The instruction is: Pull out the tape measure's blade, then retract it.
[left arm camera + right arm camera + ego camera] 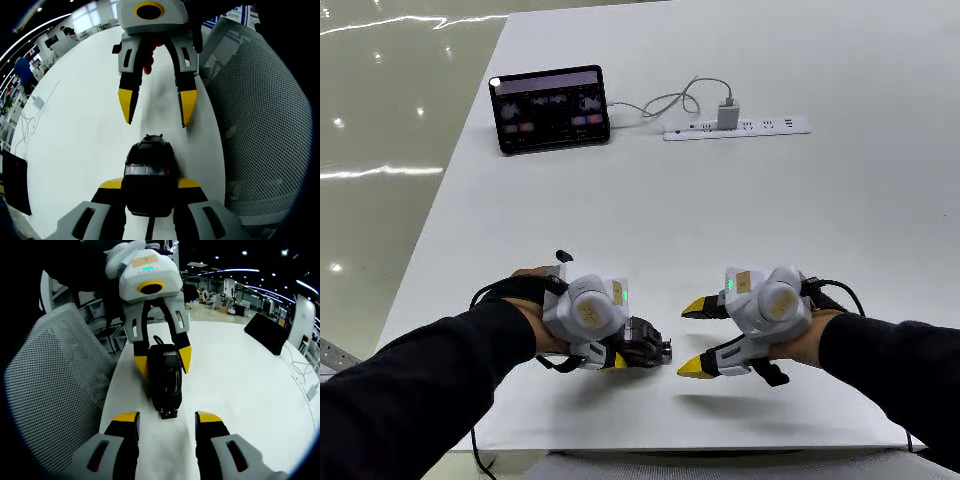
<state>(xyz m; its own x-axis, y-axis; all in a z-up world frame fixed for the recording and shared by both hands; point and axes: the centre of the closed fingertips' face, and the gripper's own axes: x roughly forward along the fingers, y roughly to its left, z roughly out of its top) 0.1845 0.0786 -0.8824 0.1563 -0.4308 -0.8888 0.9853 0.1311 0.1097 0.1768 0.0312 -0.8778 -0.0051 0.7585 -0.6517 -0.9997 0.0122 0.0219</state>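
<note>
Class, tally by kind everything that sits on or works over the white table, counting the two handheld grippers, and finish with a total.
grippers: 2 (left gripper, right gripper)
tape measure: 1
tablet: 1
power strip: 1
charger with its cable: 1
total: 6

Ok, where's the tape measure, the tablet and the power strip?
tape measure (165, 382): right gripper view, middle of its black case.
tablet (552, 108): head view, middle of its screen.
power strip (765, 127): head view, its white top face.
</note>
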